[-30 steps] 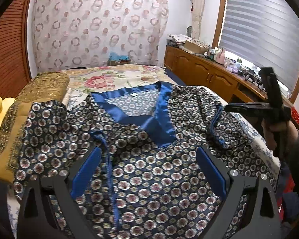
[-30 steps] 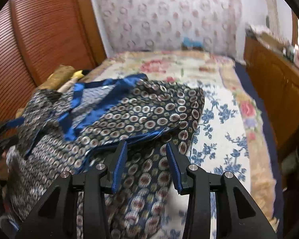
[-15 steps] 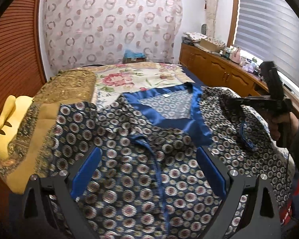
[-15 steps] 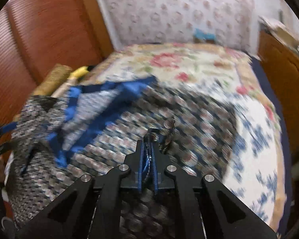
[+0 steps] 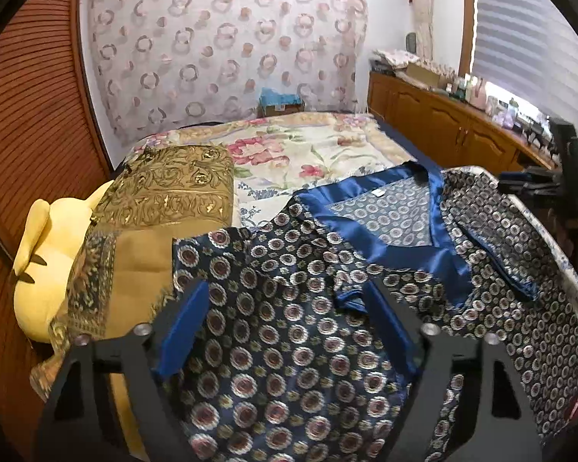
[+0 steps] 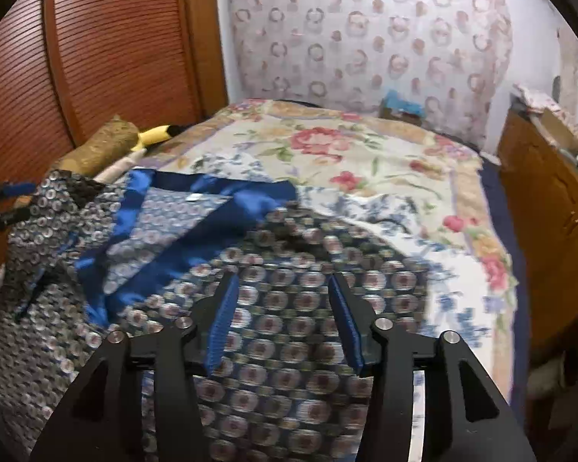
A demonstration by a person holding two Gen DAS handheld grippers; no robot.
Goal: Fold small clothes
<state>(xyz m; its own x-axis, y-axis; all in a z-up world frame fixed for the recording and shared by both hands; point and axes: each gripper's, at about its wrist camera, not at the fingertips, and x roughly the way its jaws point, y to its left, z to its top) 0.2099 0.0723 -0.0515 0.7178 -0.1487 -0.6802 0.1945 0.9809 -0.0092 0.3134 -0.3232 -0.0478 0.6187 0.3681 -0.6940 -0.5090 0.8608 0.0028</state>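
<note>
Closing left gripper fingers, nothing gripped | right gripper fingers opening above patterned shirt

A shirt lies spread on the near part of the bed, collar toward the far end. In the left wrist view a folded blanket sits on the bed left of the shirt, touching its sleeve, with a plush toy at the blanket's left edge. A cabinet runs along the bed's right side. A box sits beyond the bed's far end, before the curtain.
</note>
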